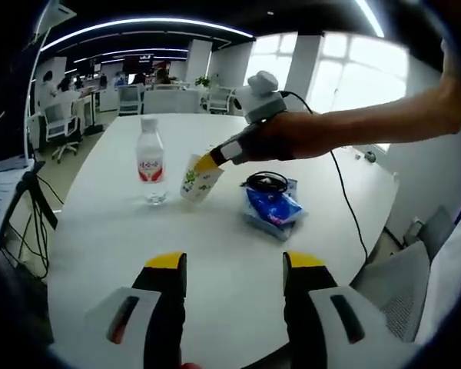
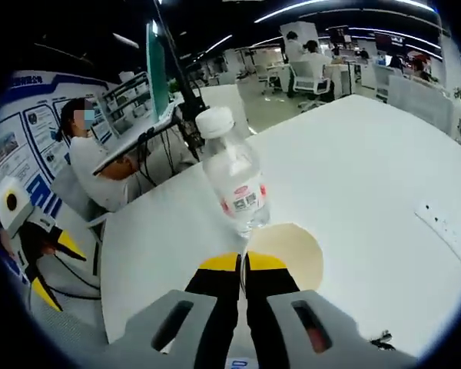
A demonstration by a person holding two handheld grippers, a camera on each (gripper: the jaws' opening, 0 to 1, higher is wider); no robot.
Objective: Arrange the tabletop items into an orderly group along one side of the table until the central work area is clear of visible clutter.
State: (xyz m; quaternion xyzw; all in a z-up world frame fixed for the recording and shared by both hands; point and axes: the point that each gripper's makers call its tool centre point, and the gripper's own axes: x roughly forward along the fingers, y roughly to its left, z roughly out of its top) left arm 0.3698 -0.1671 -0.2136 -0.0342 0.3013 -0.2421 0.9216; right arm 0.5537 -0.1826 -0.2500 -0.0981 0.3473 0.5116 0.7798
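Note:
A white paper cup (image 1: 198,179) with green print hangs tilted just above the white table (image 1: 215,254). My right gripper (image 1: 219,156) is shut on its rim, held by a hand. In the right gripper view the jaws (image 2: 243,263) pinch the cup's wall, and the cup's cream inside (image 2: 292,254) shows beyond them. A clear water bottle (image 1: 150,157) with a red label stands upright just left of the cup, also close ahead as the bottle (image 2: 234,181). My left gripper (image 1: 234,265) is open over the near table edge, holding nothing, and appears as the left gripper (image 2: 54,269).
A blue packet (image 1: 275,206) with a coiled black cable (image 1: 266,181) on it lies right of the cup. A power strip (image 2: 446,223) lies on the table. A person (image 2: 92,161) sits at a desk beyond the table. Office chairs (image 1: 60,123) stand around.

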